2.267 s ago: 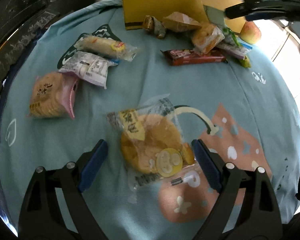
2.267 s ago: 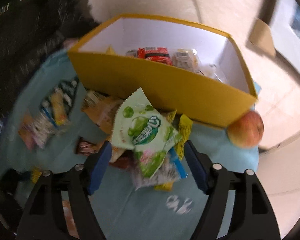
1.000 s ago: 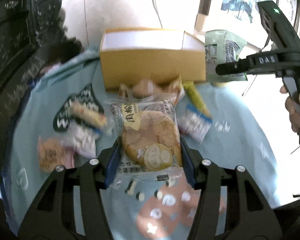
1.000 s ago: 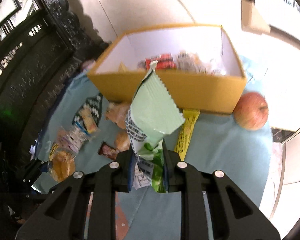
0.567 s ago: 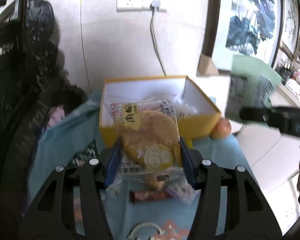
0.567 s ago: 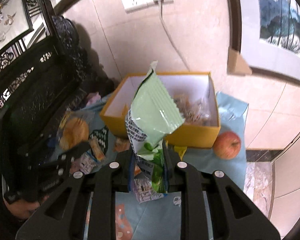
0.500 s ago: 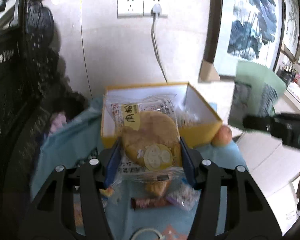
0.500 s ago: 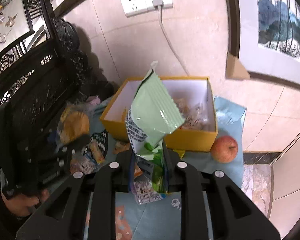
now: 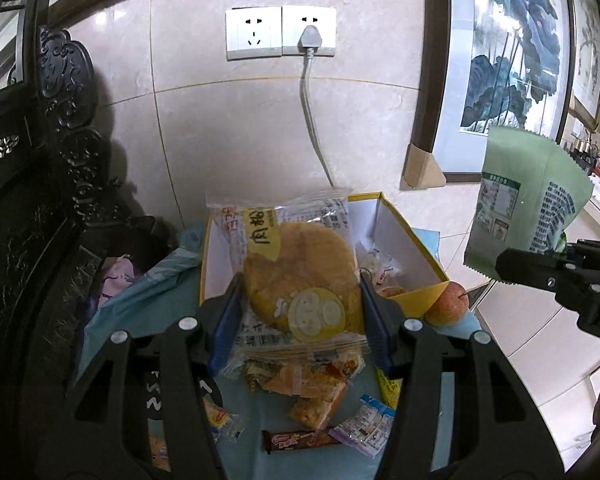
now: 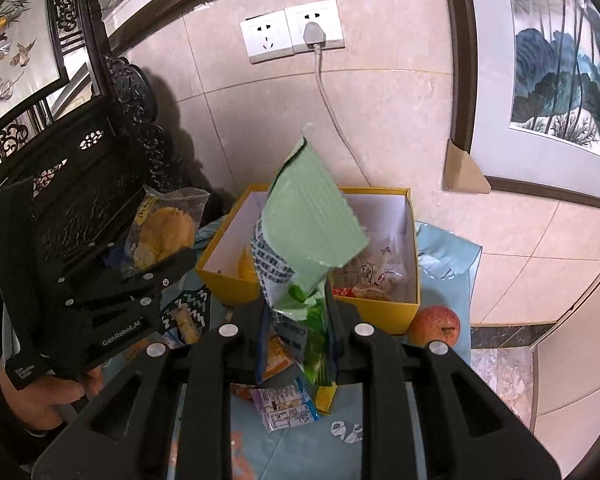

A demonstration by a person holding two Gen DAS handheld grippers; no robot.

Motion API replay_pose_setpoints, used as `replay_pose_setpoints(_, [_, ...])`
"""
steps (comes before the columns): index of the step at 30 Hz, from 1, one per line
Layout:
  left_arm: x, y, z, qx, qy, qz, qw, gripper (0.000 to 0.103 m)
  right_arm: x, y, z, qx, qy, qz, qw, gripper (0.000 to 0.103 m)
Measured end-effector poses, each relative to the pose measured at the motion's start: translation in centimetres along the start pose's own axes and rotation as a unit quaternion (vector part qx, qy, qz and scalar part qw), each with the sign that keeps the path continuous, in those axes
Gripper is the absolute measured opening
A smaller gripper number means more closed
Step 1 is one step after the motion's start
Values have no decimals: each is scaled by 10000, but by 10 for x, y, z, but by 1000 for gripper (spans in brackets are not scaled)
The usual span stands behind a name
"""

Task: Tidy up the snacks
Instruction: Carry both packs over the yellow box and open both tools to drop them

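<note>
My left gripper [image 9: 300,316] is shut on a clear-wrapped round yellow cake [image 9: 300,280] and holds it high above the table, in front of the open yellow box [image 9: 396,240]. My right gripper [image 10: 296,332] is shut on a green snack bag [image 10: 308,224], held upright above the table before the same yellow box [image 10: 380,316], which holds several wrapped snacks. The right gripper with its green bag [image 9: 528,200] shows at the right of the left wrist view. The left gripper with the cake [image 10: 164,232] shows at the left of the right wrist view.
Loose snacks lie on the blue cloth below: a brown bar [image 9: 300,440], an orange pack [image 9: 312,392], a blue-white pack [image 10: 284,404]. A red apple [image 10: 436,324] sits beside the box's right corner. A dark carved cabinet [image 10: 80,184] stands left; a tiled wall with sockets [image 10: 292,32] is behind.
Both grippers have closed on their snacks and lifted them off the table, rising well above it toward the yellow box. In the last half second the views shifted only slightly.
</note>
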State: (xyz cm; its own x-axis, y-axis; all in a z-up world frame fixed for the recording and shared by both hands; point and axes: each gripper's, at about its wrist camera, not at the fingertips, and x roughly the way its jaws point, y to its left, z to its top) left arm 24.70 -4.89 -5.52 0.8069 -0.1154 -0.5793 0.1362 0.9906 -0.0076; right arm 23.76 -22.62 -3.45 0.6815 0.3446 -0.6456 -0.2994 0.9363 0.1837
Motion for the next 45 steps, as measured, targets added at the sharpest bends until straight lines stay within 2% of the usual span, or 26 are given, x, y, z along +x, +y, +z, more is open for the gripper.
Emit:
replay_pose_setpoints(17, [36, 13, 11, -76, 117, 92, 9999, 56, 27, -5, 13, 31, 57, -17, 10000, 22])
replay_pose_setpoints(29, [76, 14, 43, -33, 56, 173, 9998, 56, 68, -18, 56, -79, 41, -157, 9998, 22])
replay_pose_setpoints(31, [90, 17, 53, -118, 57, 248, 9996, 59, 80, -20, 65, -55, 108, -151, 9998, 26])
replay_pose_setpoints(32, [96, 20, 55, -170, 83, 258, 9995, 79, 89, -24, 71, -17, 168, -300, 9994, 40])
replay_pose_setpoints(33, [107, 25, 57, -285, 208, 369, 9987, 93, 95, -28, 74, 30, 225, -512, 9984, 54])
replay_pose_setpoints(36, [116, 37, 56, -534, 363, 422, 9970, 93, 99, -35, 73, 129, 255, -586, 9979, 56])
replay_pose_setpoints(40, [109, 46, 43, -438, 369, 466, 9973, 93, 99, -39, 58, 149, 377, -595, 9974, 56])
replay_pose_setpoints(45, [87, 63, 15, -622, 426, 466, 9961, 93, 95, -35, 16, 250, 663, -571, 9959, 56])
